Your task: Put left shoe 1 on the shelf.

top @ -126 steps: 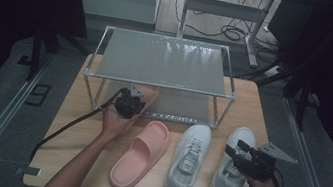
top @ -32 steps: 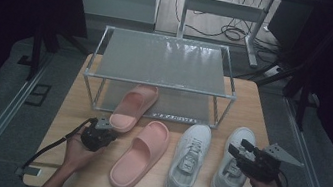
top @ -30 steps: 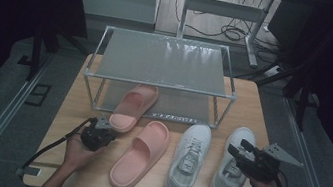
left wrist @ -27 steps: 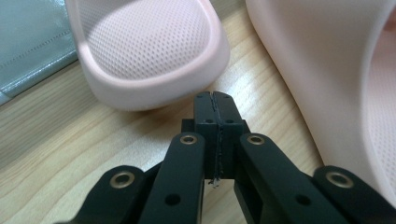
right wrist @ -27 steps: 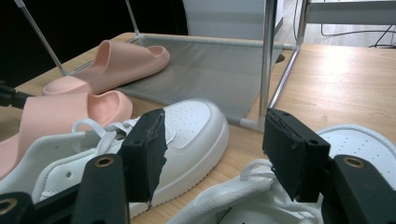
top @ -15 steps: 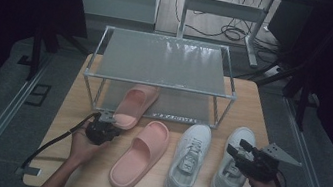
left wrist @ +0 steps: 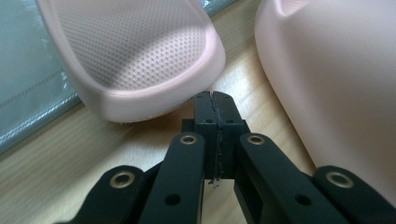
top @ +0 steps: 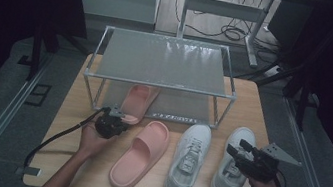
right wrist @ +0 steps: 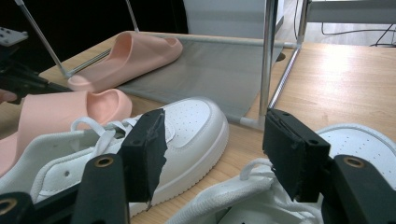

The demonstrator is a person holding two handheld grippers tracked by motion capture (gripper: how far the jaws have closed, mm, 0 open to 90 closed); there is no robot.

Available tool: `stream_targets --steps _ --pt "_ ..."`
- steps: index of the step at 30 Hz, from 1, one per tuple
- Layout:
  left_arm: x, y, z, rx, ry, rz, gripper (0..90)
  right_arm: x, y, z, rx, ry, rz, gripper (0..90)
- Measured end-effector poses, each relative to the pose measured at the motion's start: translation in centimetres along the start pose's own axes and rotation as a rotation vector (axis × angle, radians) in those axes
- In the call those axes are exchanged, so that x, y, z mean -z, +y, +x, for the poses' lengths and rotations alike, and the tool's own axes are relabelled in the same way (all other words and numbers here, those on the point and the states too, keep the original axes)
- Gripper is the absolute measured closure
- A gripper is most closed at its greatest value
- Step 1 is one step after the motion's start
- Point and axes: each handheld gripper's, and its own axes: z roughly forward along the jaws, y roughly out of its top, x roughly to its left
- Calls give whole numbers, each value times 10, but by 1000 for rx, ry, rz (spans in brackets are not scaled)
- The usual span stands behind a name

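One pink slipper [top: 138,100] [left wrist: 135,51] lies on the lower shelf of the metal rack [top: 164,60], its heel sticking out over the front edge. My left gripper [top: 118,122] [left wrist: 212,95] is shut with nothing in it, its tips right at that heel. The second pink slipper [top: 140,154] [left wrist: 336,93] lies on the table just to its right. Two white sneakers [top: 188,160] [top: 233,162] stand side by side further right. My right gripper [top: 238,150] [right wrist: 217,140] hangs open just above the right sneaker [right wrist: 243,200], holding nothing.
The rack's thin metal legs [right wrist: 268,56] stand on the wooden table [top: 253,107], close behind the sneakers. A black cable [top: 56,139] trails from the left gripper toward the table's front left corner. The rack's top shelf [top: 164,60] is bare.
The left gripper let go of the slipper on the lower shelf, drew back toward the table's front, then came forward again to the slipper's heel. The right gripper stayed put.
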Motion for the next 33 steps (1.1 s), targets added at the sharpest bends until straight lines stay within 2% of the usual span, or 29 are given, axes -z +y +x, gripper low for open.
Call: stream_targets --steps 10,14,16,26,33 --pt "-16 18 1 -9 -5 11 900 -1 -1 -1 -1 4 6 399" --pt "-22 25 0 -22 1 20 899 -1 -1 -1 -1 4 7 398" --pt "-27 31 0 -42 -4 30 899 -1 -1 -1 -1 5 7 398" --pt "-43 46 -1 -39 -2 35 899 -2 -1 -1 0 8 13 398" --pt "-49 52 0 -16 5 29 899 -2 -1 -1 0 9 13 398"
